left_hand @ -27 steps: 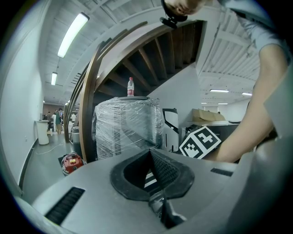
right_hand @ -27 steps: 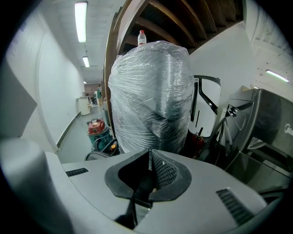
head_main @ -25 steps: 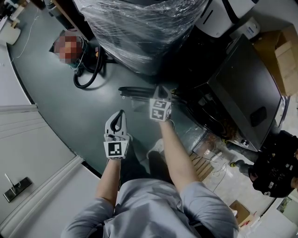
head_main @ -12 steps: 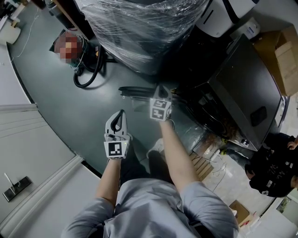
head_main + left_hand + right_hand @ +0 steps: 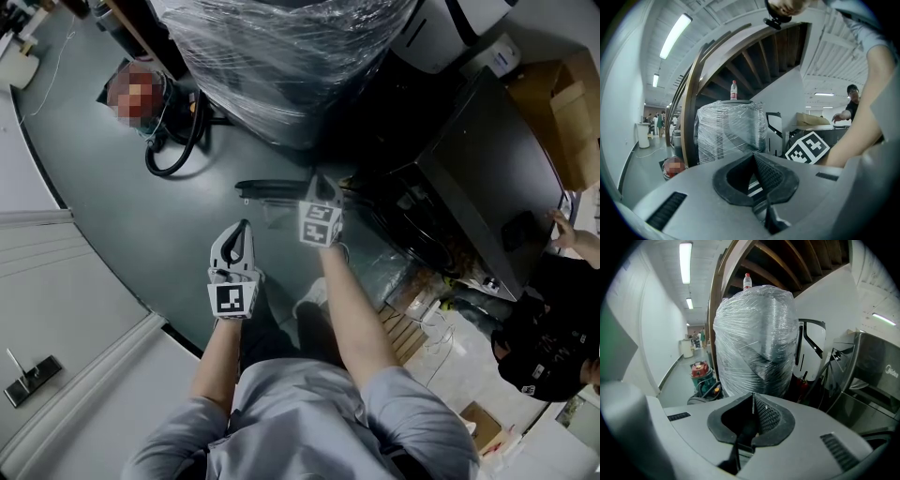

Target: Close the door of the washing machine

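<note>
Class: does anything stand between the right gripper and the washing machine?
Nothing large does. In the head view the right gripper, shut and empty, hangs over bare floor to the left of the washing machine. Dark cables crowd the machine's near side. Its door cannot be made out.

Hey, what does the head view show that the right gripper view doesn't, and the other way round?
Only the head view: both arms, the left gripper and right gripper held over the grey floor, and a second person at the right edge. Only the right gripper view: a bottle on top of the plastic-wrapped bundle, ceiling lights, and its own jaws, together on nothing. Both: that bundle and the dark appliance beside it.
</note>
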The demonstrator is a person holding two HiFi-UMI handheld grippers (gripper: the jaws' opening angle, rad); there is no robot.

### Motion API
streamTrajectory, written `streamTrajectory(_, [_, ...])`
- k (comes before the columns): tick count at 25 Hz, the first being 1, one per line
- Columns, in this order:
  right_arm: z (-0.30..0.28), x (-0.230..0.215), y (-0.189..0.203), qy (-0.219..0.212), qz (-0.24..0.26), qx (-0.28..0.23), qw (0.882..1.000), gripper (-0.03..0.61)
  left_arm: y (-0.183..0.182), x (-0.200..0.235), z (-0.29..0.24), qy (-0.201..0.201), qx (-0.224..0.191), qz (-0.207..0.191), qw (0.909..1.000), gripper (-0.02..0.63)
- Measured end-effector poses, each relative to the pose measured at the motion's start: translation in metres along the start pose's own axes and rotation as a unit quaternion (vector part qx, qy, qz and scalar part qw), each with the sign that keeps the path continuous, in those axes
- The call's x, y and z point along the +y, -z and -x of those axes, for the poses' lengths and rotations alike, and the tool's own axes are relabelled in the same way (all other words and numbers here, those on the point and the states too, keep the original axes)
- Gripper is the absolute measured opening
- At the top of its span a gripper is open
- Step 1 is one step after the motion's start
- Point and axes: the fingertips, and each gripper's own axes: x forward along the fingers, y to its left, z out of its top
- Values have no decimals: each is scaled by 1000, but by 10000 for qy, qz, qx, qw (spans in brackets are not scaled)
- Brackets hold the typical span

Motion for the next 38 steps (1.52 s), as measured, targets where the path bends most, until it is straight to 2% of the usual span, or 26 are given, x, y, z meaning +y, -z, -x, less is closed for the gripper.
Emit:
streamTrajectory(29, [62,7,43,-288,-71,-44,9996,11,-7,-34,-8,335,-75,-69,9994,0])
streamTrajectory(38, [80,6,55,-425,106,-58,9990,11,-6,-52,-14,507,-92,-144,9986,0])
